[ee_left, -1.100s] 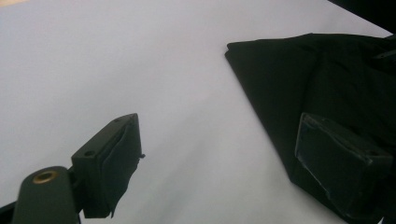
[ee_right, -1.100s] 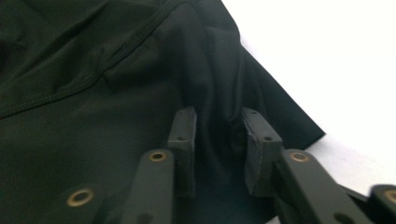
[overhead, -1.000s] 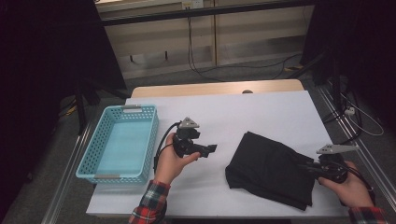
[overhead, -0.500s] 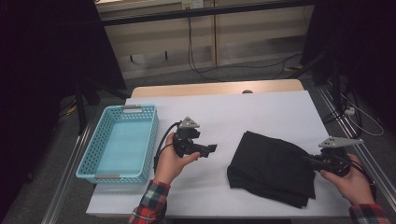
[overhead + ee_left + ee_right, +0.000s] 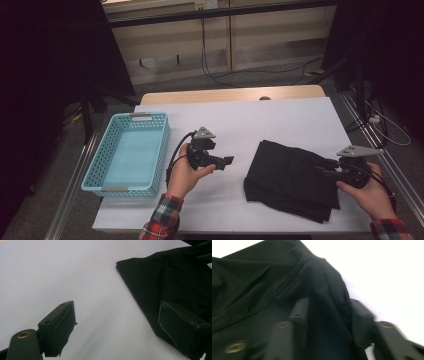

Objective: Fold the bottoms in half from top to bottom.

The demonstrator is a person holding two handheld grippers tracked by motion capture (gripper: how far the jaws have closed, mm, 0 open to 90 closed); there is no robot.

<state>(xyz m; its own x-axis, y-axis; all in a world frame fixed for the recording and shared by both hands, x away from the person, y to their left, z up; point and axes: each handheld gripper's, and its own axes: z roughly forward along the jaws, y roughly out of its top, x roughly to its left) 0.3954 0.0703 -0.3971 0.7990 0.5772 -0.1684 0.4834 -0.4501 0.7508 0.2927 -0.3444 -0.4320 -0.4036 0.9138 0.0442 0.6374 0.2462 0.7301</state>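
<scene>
Turquoise plastic makes up the basket (image 5: 127,152) at the desk's (image 5: 280,120) left edge, its long side running front to back, seen from the high view. Just to its right, near the middle of the desk's front half, the left gripper (image 5: 227,161) sits in the person's left hand (image 5: 186,172), pointing toward the right edge with its jaws apart and nothing between them. The left gripper view adds what the high view is too far off to give: both inner pads are bare, white desk surface lies between them, and the near corner of the black cloth (image 5: 170,282) sits just ahead. That folded black cloth (image 5: 292,180) lies at the desk's front right. At its right side the right gripper (image 5: 325,172), in the right hand (image 5: 367,192), reaches over the cloth's edge. Its jaws have just been opening; in the blurred right gripper view they stand apart astride a raised fold of the cloth (image 5: 274,290), with a stitched seam showing. No writing can be read on anything.
</scene>
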